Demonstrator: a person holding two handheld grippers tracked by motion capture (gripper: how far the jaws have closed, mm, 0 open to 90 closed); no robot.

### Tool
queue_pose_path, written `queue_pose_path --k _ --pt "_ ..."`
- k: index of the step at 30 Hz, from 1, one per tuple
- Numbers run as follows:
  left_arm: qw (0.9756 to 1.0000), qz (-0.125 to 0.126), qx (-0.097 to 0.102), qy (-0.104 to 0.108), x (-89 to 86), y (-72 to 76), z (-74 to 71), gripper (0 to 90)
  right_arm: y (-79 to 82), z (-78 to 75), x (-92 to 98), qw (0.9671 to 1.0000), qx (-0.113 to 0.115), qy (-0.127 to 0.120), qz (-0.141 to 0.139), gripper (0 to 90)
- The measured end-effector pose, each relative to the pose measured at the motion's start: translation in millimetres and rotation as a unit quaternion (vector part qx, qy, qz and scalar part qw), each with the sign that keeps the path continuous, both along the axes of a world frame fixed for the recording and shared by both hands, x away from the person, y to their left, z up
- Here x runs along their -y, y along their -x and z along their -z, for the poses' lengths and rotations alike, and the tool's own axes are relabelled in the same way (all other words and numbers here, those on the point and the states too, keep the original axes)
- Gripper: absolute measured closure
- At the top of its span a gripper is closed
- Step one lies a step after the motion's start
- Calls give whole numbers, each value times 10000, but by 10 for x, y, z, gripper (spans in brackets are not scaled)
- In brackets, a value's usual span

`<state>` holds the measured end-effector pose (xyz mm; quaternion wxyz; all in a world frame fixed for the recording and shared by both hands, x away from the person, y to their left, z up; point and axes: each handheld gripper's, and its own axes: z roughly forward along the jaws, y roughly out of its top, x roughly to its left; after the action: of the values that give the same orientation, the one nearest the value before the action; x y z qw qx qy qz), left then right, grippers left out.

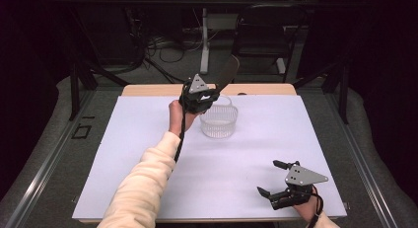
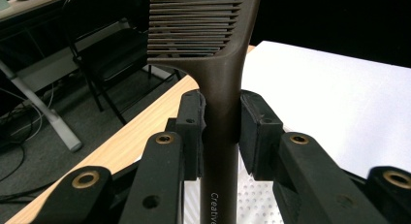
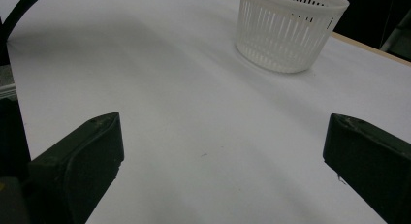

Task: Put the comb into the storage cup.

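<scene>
Clamping a dark brown comb (image 2: pixel 220 83) by its handle, the left gripper (image 1: pixel 199 95) hangs just above the rim of a white slotted basket (image 1: pixel 219 120), at the basket's near-left edge. Its two black pads press the handle from both sides, low on the stem, and the toothed end stands up and tilts away past the basket's far side. Lowering the comb into the basket looks like the step in hand. To do it well, bring the handle end over the basket's middle first, tip the comb so it goes in handle-down, and let go only once the handle rests inside; the long toothed end may overhang the rim and tip the light basket. The right gripper (image 1: pixel 280 181) rests well short of the basket, to its near right, on the white table cover (image 1: pixel 246 154), jaws wide apart and holding nothing.
</scene>
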<state>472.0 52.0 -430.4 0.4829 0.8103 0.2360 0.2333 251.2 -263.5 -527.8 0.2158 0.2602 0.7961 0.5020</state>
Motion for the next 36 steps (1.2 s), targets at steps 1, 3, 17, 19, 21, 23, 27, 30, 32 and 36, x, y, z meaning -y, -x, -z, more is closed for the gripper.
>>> queue_pose_path --k 1,3,17,19,21,23,27,30,32,36 --pt "10000 -6 -11 4 6 -1 7 720 0 0 0 10000 -4 -1 7 5" --pt "10000 15 -9 15 11 -6 16 720 0 0 0 10000 -2 1 -2 5" --pt "9997 212 -104 1 78 -25 135 720 3 0 -1 10000 -9 -10 6 6" --pt "9996 263 -143 8 84 -30 148 720 3 0 0 10000 -9 -7 0 6" --pt "9995 288 -156 -13 98 -32 162 720 0 0 1 10000 0 -3 -1 6" --pt "9993 327 -175 -10 111 -34 175 720 0 0 2 10000 1 -4 8 6" --pt "9990 386 -213 -59 128 -40 202 719 2 0 2 10000 -4 -12 15 6" --pt "9986 459 -229 -151 139 -40 240 719 2 0 4 10000 3 2 14 6" --pt "9983 482 -274 -194 144 -42 273 719 2 0 5 10000 3 -7 16 6" --pt "9978 545 -310 -209 139 -56 306 719 0 0 4 10000 8 2 16 6"
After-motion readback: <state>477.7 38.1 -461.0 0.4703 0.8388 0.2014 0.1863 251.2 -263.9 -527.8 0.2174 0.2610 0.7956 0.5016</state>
